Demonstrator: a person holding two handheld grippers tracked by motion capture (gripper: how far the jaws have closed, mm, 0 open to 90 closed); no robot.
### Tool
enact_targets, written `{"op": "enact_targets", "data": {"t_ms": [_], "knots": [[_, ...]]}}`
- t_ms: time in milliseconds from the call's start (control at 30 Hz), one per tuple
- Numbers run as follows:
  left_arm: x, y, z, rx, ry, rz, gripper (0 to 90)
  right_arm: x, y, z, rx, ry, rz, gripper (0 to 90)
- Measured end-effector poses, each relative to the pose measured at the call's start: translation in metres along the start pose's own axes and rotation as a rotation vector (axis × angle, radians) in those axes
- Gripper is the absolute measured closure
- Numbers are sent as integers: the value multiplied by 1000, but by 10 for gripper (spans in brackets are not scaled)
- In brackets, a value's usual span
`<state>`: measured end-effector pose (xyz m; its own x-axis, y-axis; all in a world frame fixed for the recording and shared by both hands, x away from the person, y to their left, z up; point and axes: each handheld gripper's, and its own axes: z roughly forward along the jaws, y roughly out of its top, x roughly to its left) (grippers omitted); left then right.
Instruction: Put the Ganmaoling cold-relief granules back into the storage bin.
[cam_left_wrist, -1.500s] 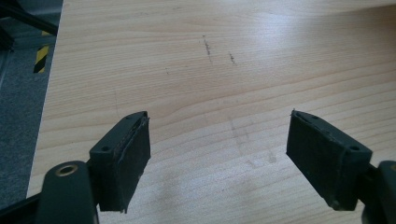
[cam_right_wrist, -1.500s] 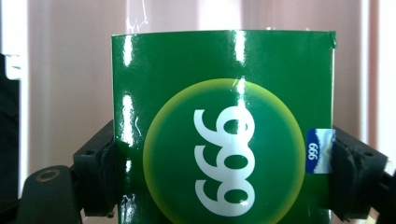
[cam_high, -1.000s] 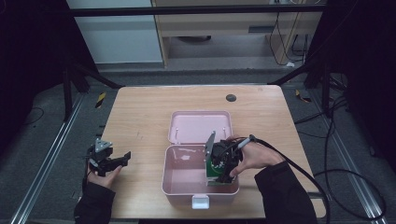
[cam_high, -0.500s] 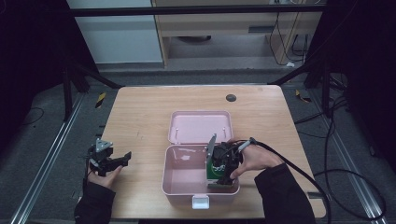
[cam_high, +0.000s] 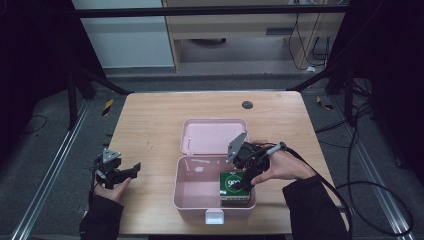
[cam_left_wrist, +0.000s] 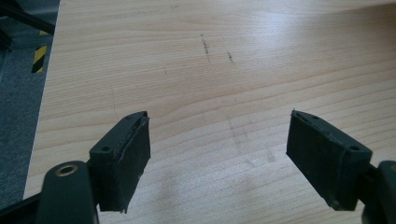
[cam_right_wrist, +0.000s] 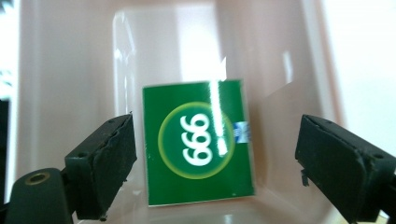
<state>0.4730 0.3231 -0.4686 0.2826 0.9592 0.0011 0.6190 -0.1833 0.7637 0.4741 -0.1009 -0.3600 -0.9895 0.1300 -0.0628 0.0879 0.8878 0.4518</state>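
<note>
A pink plastic box (cam_high: 186, 196) stands open at the table's middle, its lid (cam_high: 212, 135) laid back flat. A green pack (cam_high: 233, 184) with a white number in a ring lies flat in the box's right front corner. My right gripper (cam_high: 243, 176) hangs just over it, pointing down. In the right gripper view the pack (cam_right_wrist: 198, 144) lies on the pink floor between the jaws of the right gripper (cam_right_wrist: 217, 140), which is open and touches nothing. My left gripper (cam_high: 127, 172) rests open over bare wood near the table's left edge, also open in its own view (cam_left_wrist: 219, 135).
The wooden table (cam_high: 150, 125) has a small dark round hole (cam_high: 247, 104) at the back right. Its left edge (cam_left_wrist: 44, 93) drops to grey floor with a yellow-black striped marker (cam_left_wrist: 38, 58). A cable (cam_high: 360, 187) trails off the right side.
The right gripper lowered the green pack from a tilted hold into the box and opened off it; the pack now lies flat. The left gripper has not moved.
</note>
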Motion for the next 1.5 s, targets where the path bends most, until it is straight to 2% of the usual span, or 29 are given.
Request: {"op": "enact_targets", "data": {"t_ms": [133, 167, 200, 233, 267, 300, 433, 600, 633, 667, 800, 833, 933, 967, 1000, 1033, 1200, 1267, 1400, 1500], "knots": [[0, 0, 0, -1, 0, -2, 210, -1, -4, -14, -70, -45, 29, 125], [0, 0, 0, -1, 0, -1, 211, -2, -5, -19, -84, -61, 41, 121], [0, 0, 0, -1, -1, -2, 215, -3, -9, -26, -106, -104, 66, 104], [0, 0, 0, -2, -1, -2, 217, -4, -11, -30, -117, -124, 93, 104], [0, 0, 0, -2, -2, -2, 217, -4, -11, -30, -117, -124, 93, 104], [-1, 0, 0, -3, -2, -2, 224, -6, -18, -37, -167, -165, 142, 103], [-1, 0, 0, 1, -4, -1, 231, -9, -36, -51, -302, -245, 239, 81], [-1, 0, 0, 2, -7, -1, 247, -13, -66, -59, -399, -365, 354, 59], [-1, 0, 0, 2, -7, -1, 249, -13, -66, -59, -399, -365, 354, 59], [-1, 0, 0, 2, -8, 0, 249, -13, -72, -60, -418, -384, 378, 60], [-2, 0, 0, 2, -11, 4, 267, -14, -98, -57, -486, -439, 480, 53], [-2, 0, 0, 3, -13, 4, 277, -14, -112, -52, -511, -466, 524, 51], [-3, -1, 0, 5, -15, 8, 304, -14, -131, -42, -523, -499, 593, 53], [-3, -1, 0, 6, -16, 11, 304, -14, -131, -42, -523, -499, 593, 53], [-3, -1, 1, 7, -16, 12, 317, -15, -143, -33, -530, -513, 635, 53], [-3, -1, 0, 7, -15, 14, 322, -15, -149, -28, -530, -522, 654, 54], [-3, -1, 0, 6, -13, 15, 354, -18, -174, -10, -494, -569, 737, 56], [-3, -1, 0, 5, -11, 14, 354, -19, -179, -8, -481, -579, 746, 55], [-3, -2, 0, 6, -6, 14, 334, -19, -197, 4, -462, -605, 814, 57], [-4, -3, 2, 11, 7, 25, 312, -21, -206, 9, -450, -621, 843, 57]]}}
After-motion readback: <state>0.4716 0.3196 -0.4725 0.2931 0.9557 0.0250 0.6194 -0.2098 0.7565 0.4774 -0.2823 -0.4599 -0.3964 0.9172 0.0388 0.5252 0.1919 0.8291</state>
